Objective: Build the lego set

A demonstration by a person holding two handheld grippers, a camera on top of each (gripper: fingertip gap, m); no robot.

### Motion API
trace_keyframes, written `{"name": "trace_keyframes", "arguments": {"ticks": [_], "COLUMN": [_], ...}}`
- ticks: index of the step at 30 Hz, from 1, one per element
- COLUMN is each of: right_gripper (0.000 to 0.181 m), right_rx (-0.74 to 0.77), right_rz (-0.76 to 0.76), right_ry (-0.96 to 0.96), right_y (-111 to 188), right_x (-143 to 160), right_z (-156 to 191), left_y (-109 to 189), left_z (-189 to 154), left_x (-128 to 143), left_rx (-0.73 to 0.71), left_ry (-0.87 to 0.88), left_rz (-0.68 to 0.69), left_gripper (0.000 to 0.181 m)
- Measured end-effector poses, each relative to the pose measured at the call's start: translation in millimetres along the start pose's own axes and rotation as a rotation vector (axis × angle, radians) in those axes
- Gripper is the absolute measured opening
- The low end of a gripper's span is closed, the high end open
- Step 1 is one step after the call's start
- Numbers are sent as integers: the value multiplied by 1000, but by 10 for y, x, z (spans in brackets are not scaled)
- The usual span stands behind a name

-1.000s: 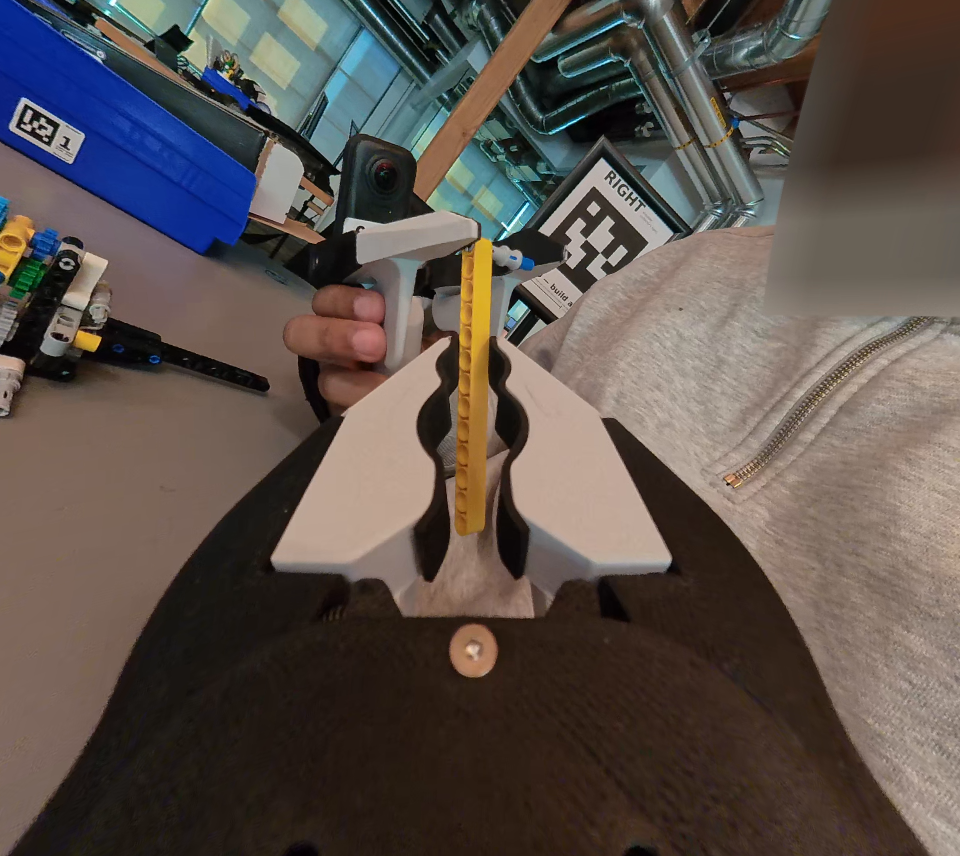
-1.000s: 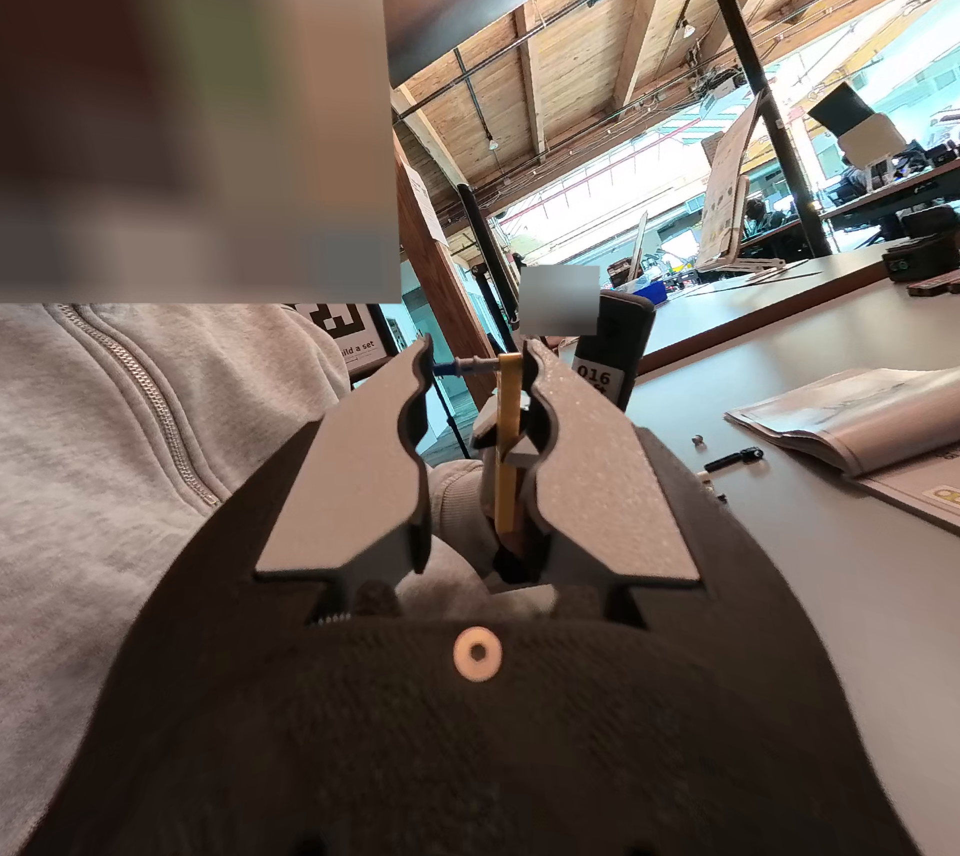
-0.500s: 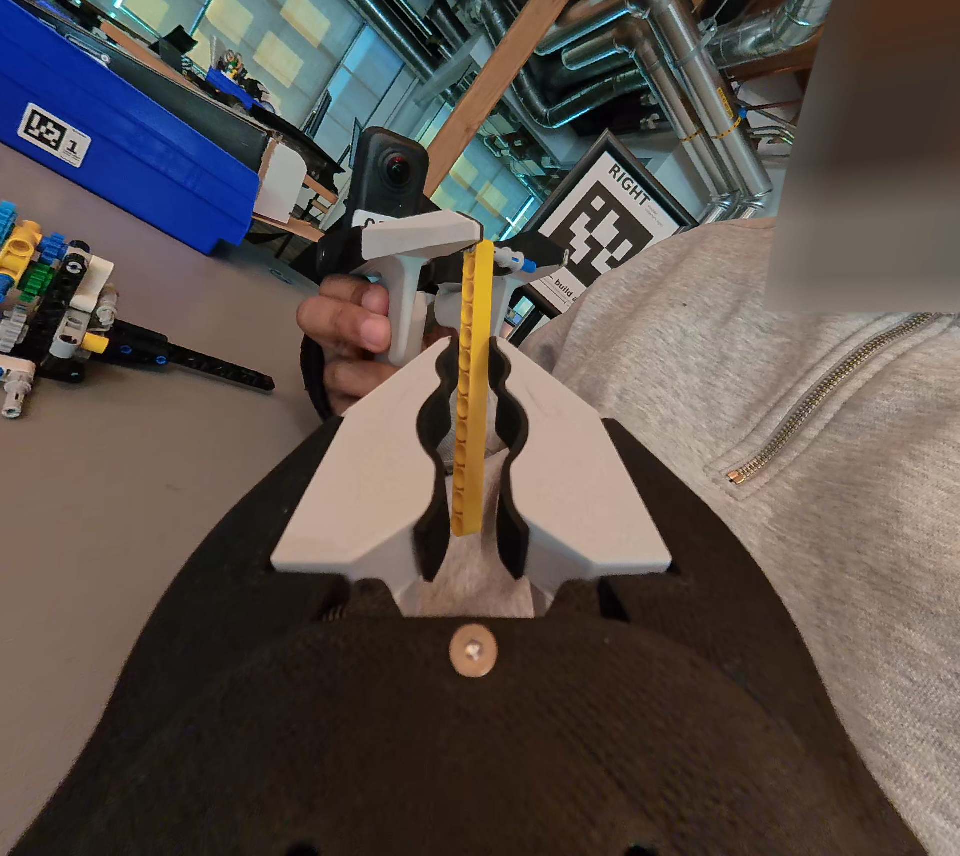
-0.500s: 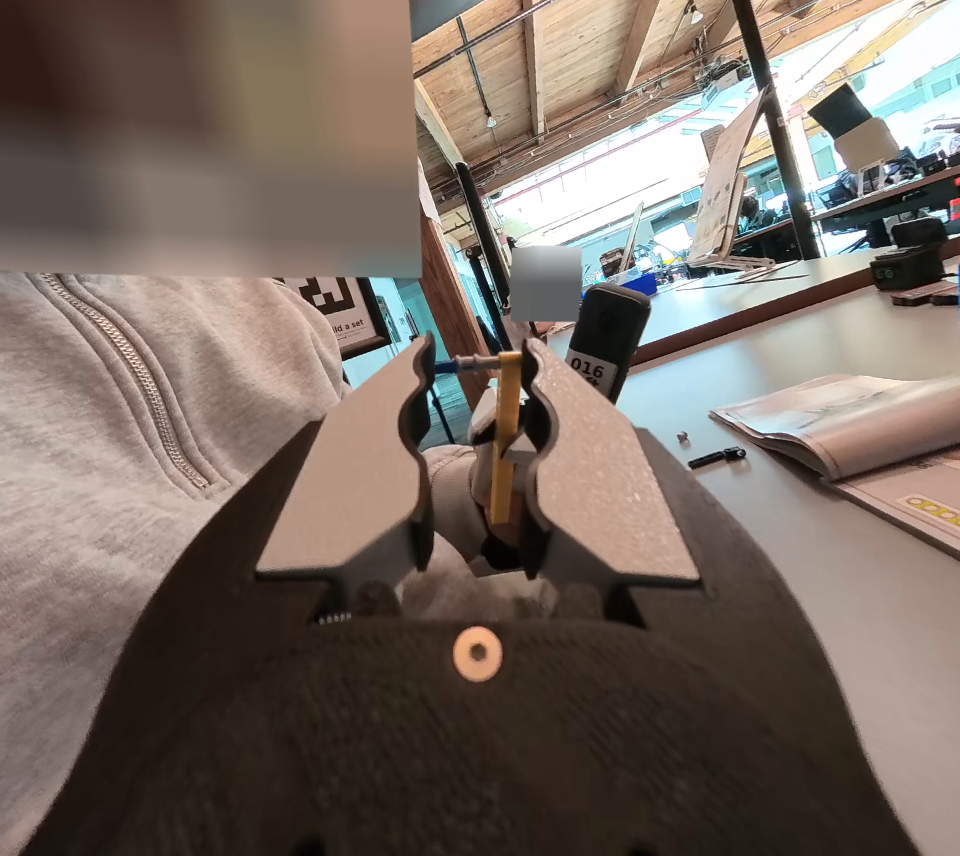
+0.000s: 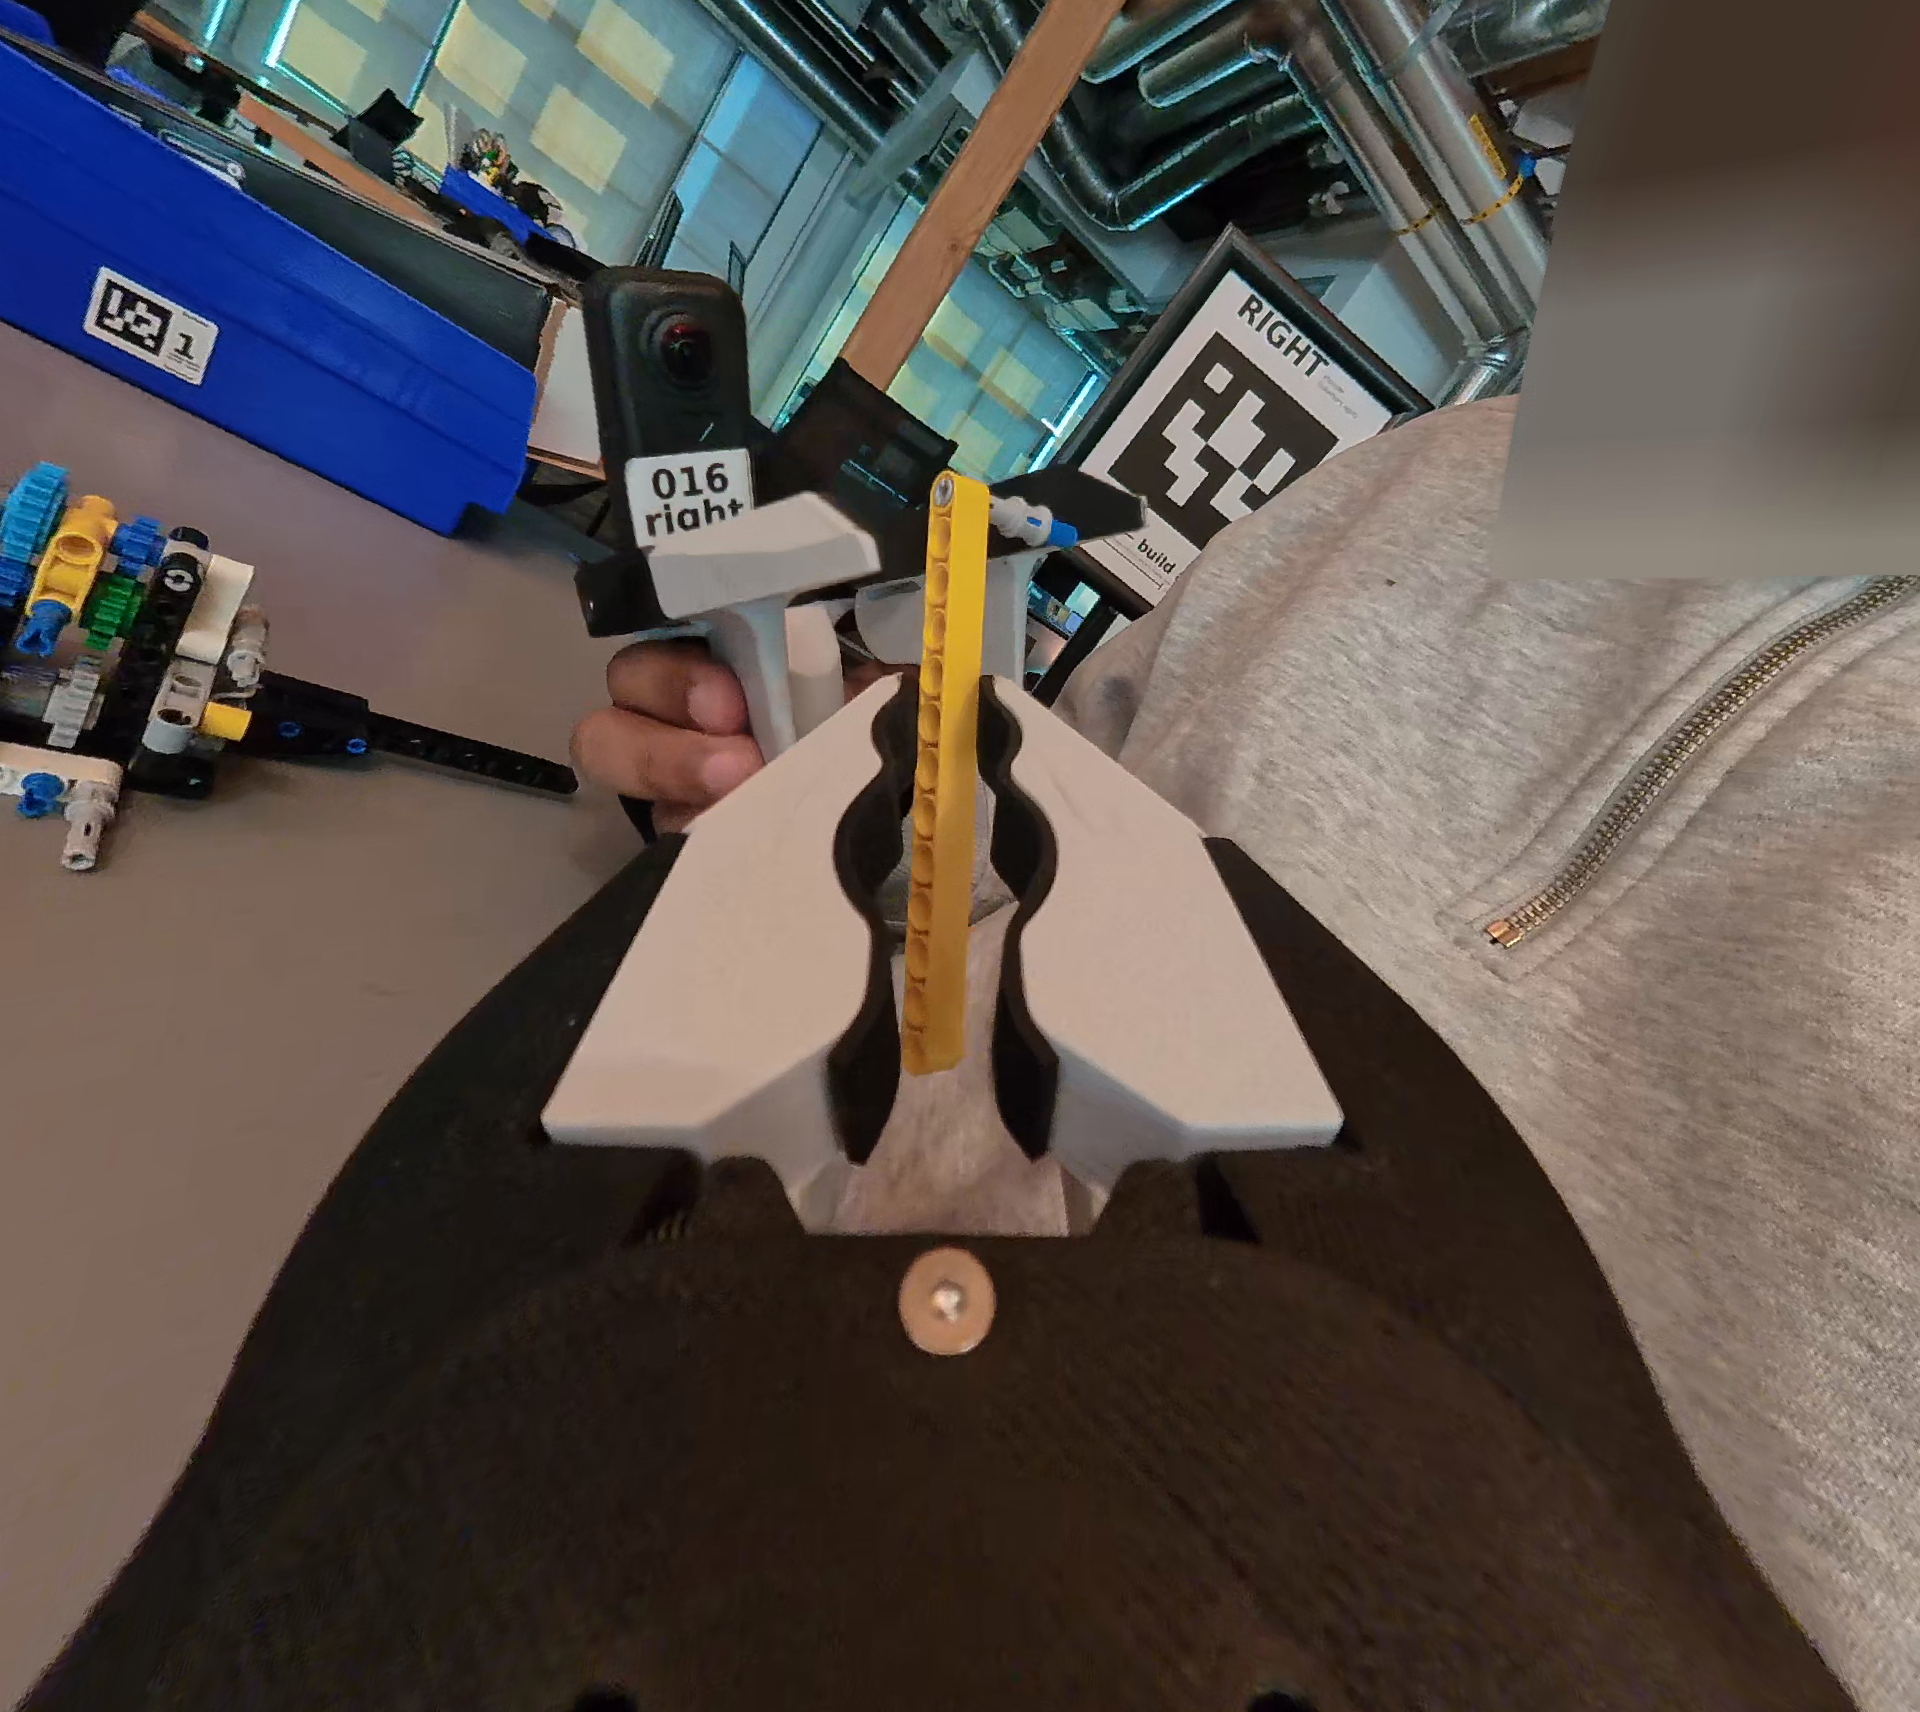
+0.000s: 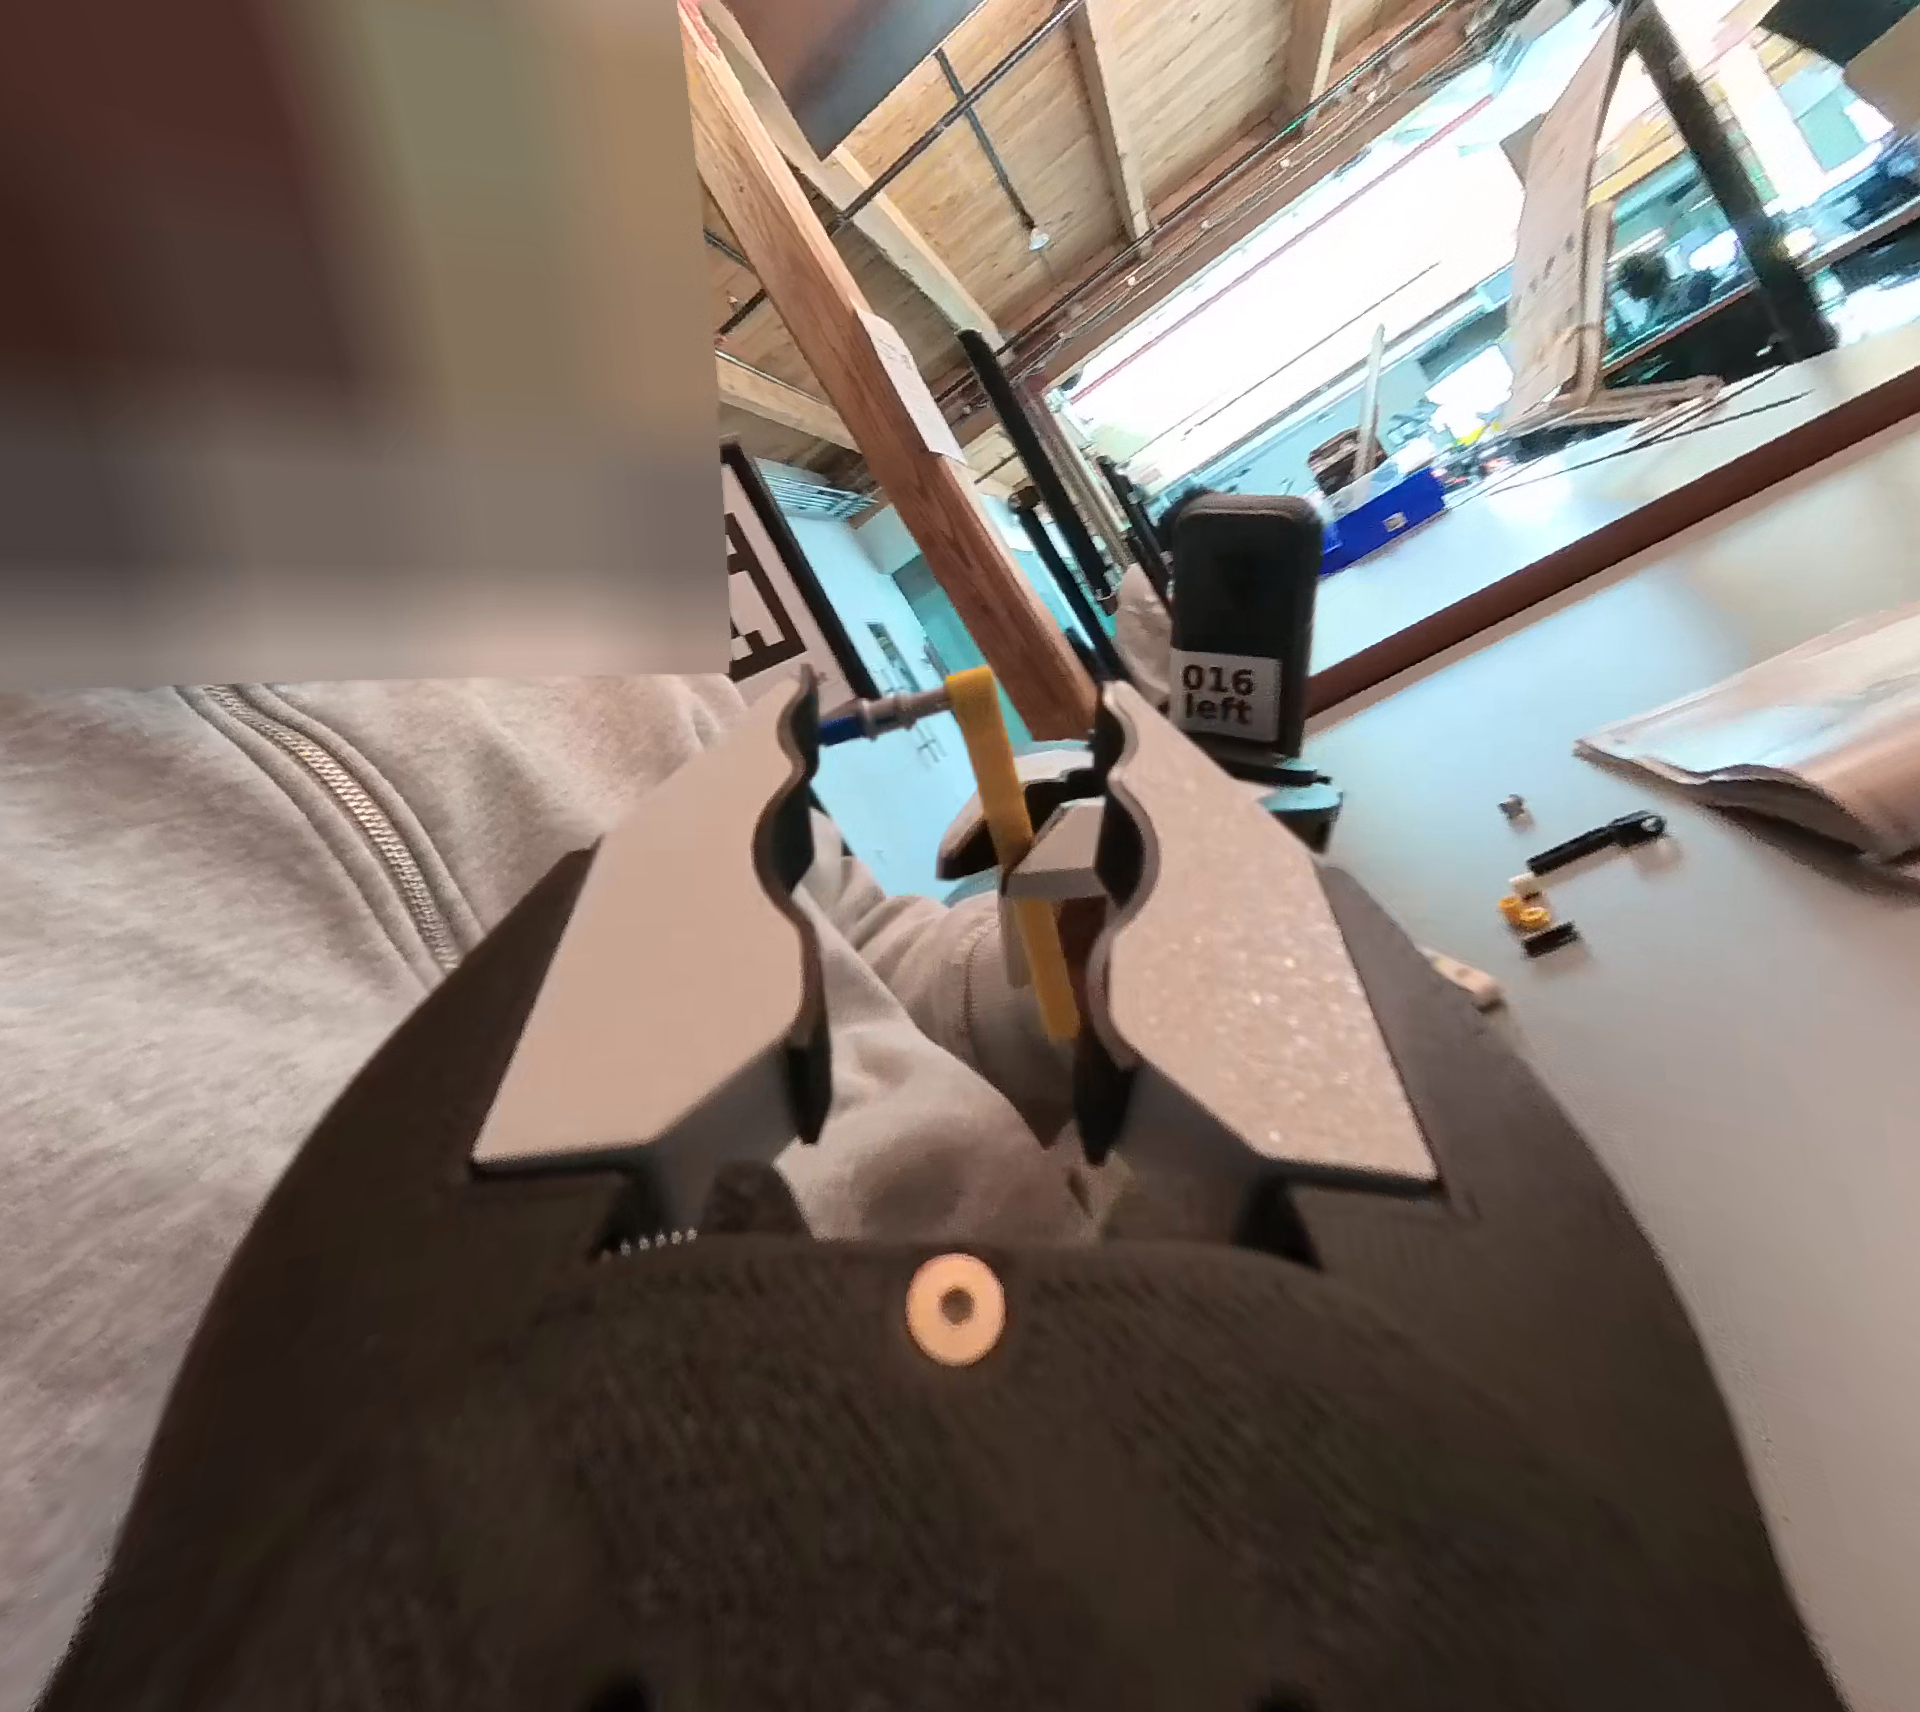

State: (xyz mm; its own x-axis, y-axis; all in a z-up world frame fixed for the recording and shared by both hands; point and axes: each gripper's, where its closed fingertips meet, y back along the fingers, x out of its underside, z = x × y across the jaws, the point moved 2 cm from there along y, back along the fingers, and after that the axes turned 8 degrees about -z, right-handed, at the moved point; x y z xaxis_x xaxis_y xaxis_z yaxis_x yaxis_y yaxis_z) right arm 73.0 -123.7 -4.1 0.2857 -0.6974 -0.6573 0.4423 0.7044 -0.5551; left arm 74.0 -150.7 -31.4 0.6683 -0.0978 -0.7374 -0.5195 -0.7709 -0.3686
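Clamping the yellow beam (image 5: 940,789) upright, left gripper (image 5: 940,706) jaws grip it; right gripper (image 6: 951,727) jaws spread (pin (image 6: 883,715) between).

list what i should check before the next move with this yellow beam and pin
1. Left claw shut on the yellow beam: ok.
2. Beam upright between the fingers: ok.
3. Pin in the beam's top hole: ok; fully seated: cannot tell.
4. Right claw open: ok.
5. Right claw free of the pin's blue end: cannot tell.
6. Half-built model on the table, apart from both claws: ok.
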Motion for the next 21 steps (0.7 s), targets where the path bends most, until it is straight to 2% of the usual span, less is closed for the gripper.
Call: {"name": "trace_keyframes", "arguments": {"ticks": [4, 7, 21], "right_gripper": [49, 35, 34], "right_rx": [-35, -58, -40], "right_rz": [12, 6, 86], "right_ry": [-63, -47, 30], "right_y": [-13, -15, -28], "right_x": [33, 20, 36], "right_z": [20, 55, 94], "left_y": [9, 15, -16], "left_z": [10, 16, -15], "left_x": [-8, -11, 8], "left_rx": [-8, -11, 3], "left_ry": [-4, -5, -5], "left_rz": [-3, -3, 0], "left_gripper": [6, 6, 6]}}
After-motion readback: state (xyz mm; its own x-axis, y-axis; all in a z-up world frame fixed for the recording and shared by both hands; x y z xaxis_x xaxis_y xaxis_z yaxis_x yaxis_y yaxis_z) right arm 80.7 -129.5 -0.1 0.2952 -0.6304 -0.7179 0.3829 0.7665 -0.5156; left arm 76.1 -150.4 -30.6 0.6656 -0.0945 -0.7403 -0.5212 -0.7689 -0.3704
